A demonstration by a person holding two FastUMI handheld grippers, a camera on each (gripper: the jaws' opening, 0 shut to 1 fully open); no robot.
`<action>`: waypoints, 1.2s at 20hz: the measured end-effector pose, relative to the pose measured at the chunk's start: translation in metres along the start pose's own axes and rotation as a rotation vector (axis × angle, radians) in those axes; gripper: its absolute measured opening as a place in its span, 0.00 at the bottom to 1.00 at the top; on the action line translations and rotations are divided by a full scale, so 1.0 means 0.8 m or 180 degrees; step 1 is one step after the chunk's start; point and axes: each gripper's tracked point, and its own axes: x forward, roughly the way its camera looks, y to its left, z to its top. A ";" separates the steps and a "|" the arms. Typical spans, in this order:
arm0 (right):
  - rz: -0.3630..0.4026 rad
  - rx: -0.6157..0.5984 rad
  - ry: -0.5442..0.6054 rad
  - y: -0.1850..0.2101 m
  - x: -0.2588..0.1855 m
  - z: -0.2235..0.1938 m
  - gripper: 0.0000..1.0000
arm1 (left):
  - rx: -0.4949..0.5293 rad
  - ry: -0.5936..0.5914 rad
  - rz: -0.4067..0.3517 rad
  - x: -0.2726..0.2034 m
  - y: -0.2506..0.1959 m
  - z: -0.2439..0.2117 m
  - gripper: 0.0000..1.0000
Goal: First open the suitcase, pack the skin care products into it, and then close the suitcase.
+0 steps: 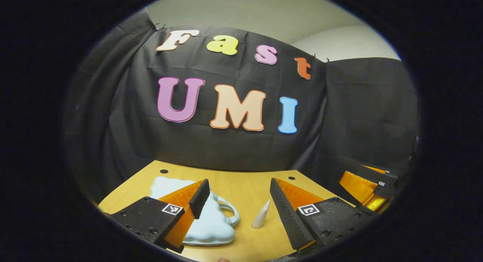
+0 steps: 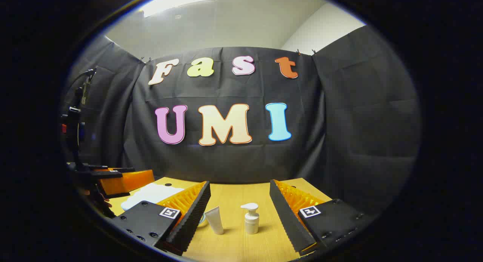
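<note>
Two claws are up over a wooden desk [image 1: 241, 186], both spread wide with nothing between their fingers.

Left gripper view: the left claw [image 1: 239, 199] hangs low over the desk with its jaws far apart and empty. A pale blue, cloud-shaped suitcase [image 1: 211, 224] lies flat on the desk, closed, with its loop handle [image 1: 231, 213] turned toward the middle of the gap. The left finger [image 1: 199, 198] overlaps the case in the picture; whether it touches the lid cannot be told. A white tube [image 1: 261, 215] stands tilted on the desk just right of the handle, inside the gap and nearer the right finger [image 1: 286, 216], apart from both. The right claw [image 1: 368, 188] shows at the far right edge, off the desk's side.

Right gripper view: the right claw [image 2: 239, 201] is likewise wide open and holds nothing. Between its fingers, on the desk ahead, stand a white tube [image 2: 215, 219] on its cap and a white pump bottle [image 2: 251, 218], side by side and not touching. The suitcase [image 2: 151, 194] lies farther left, past the left finger [image 2: 190, 213]. The left claw [image 2: 120, 181] hangs beyond it at the left edge.
</note>
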 end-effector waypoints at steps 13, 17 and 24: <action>-0.0034 -0.0089 -0.0035 -0.034 0.004 0.007 0.98 | -0.0134 0.0110 0.0280 0.002 0.015 -0.016 0.95; -0.0021 -0.0066 -0.0004 -0.036 0.005 0.001 0.98 | -0.0186 0.0178 0.0318 0.007 0.020 -0.020 0.95; 0.0093 -0.0053 0.0130 -0.030 0.012 -0.021 0.98 | -0.0186 0.0727 0.0292 0.050 0.042 -0.060 0.95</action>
